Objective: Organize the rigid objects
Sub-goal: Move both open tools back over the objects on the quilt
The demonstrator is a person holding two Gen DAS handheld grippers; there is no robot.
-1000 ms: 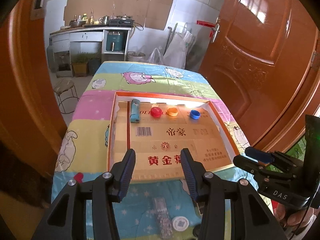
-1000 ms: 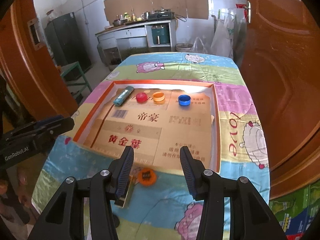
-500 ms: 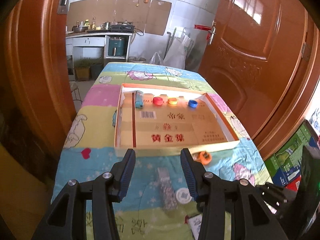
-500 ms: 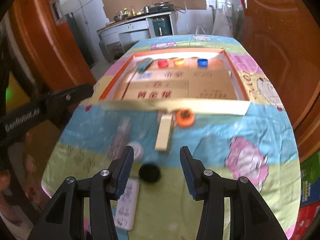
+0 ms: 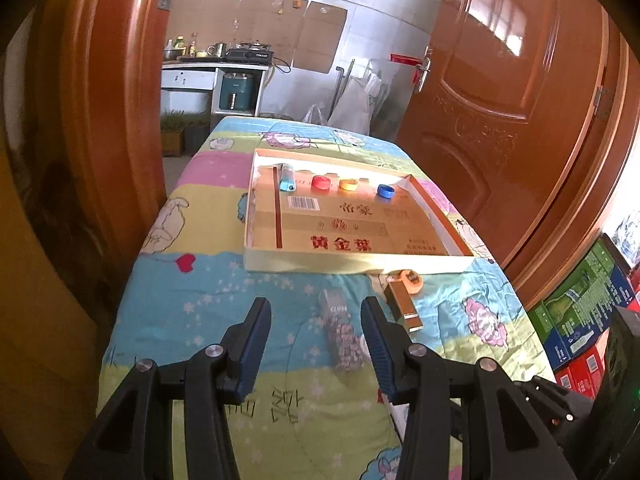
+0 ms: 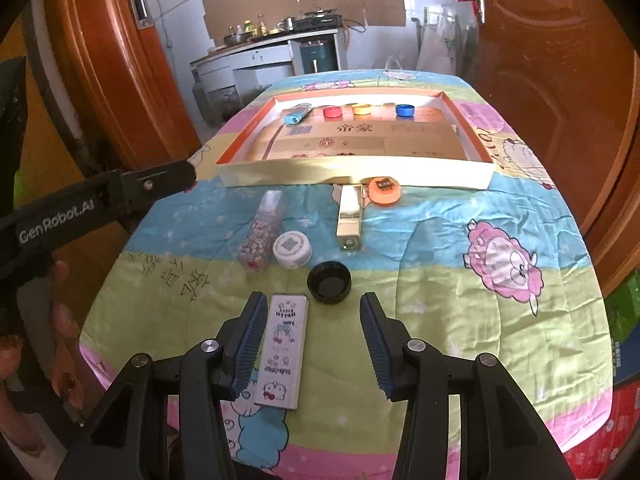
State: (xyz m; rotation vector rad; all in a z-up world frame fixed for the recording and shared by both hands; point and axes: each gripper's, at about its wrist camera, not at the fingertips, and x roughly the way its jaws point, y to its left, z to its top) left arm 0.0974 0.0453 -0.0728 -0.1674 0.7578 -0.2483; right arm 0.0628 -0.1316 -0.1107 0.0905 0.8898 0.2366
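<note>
Both tools gape empty — left tool (image 5: 316,340), right tool (image 6: 312,334) whose finger partly hides the white tin (image 6: 283,350).

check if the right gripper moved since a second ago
Yes. The right gripper pulled back from the tray; the tray's near wall, then beside its fingers, now sits far ahead.

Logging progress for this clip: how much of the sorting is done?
Done: blue lighter and three caps sit in the tray. In hand: nothing; both grippers are open. Left: gold lighter, orange disc, patterned lighter, white cap, black cap, Hello Kitty case.
</note>
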